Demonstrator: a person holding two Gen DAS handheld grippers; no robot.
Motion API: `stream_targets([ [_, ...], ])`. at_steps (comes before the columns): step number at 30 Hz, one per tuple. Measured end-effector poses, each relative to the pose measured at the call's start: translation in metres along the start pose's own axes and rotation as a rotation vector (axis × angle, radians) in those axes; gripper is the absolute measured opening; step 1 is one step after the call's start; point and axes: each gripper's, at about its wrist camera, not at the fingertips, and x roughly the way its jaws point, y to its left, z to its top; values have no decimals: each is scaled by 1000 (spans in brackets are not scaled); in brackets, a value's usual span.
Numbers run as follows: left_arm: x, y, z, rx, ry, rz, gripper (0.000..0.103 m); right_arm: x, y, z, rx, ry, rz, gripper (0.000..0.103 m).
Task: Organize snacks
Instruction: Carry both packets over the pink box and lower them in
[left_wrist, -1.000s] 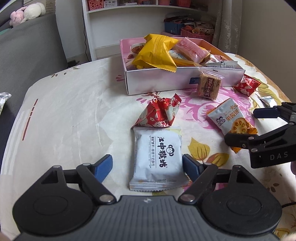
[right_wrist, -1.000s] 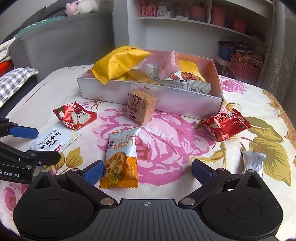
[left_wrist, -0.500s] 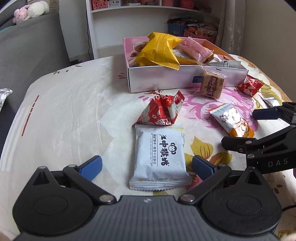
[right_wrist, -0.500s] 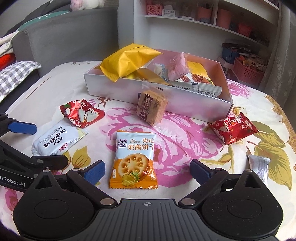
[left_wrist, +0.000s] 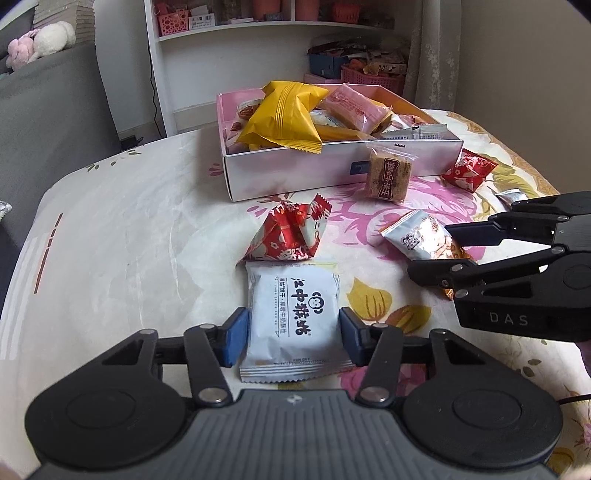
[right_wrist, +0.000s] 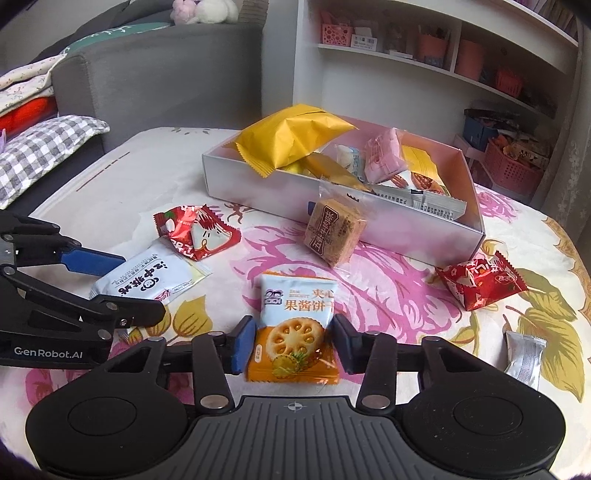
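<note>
While both grippers sit low over the floral tablecloth (left_wrist: 122, 229), each has a packet between its blue pads; the left gripper (left_wrist: 292, 334) is closed onto the white biscuit packet (left_wrist: 293, 314), its pads touching the packet's two long edges, and the packet lies flat on the cloth; the right gripper (right_wrist: 292, 345) is closed likewise onto the orange-and-blue jam biscuit packet (right_wrist: 295, 325), pads pressed to either side of its lower half. In the left wrist view the right gripper (left_wrist: 458, 251) shows side-on over that same jam biscuit packet (left_wrist: 421, 236); in the right wrist view the left gripper (right_wrist: 122, 288) shows across the white packet (right_wrist: 147, 277).

Beyond the white packet, touching its far edge, lies a red triangular snack (left_wrist: 288, 236); a clear-wrapped brown cake square (right_wrist: 334, 230) leans against the near wall of the white snack box (right_wrist: 258, 188); a second red snack (right_wrist: 480, 280) lies near the box's right corner; a small silver sachet (right_wrist: 524, 354) lies apart at the right.

Inside the box: a large yellow packet (left_wrist: 284, 114) overhanging the rim, a pink packet (left_wrist: 358, 107), and further wrappers beneath, not individually legible.
</note>
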Motion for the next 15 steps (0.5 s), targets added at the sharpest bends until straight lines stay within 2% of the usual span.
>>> stream_targets([
  [15, -12, 0, 12, -28, -8, -16, 44, -12, -6, 12, 41, -14, 13, 39],
])
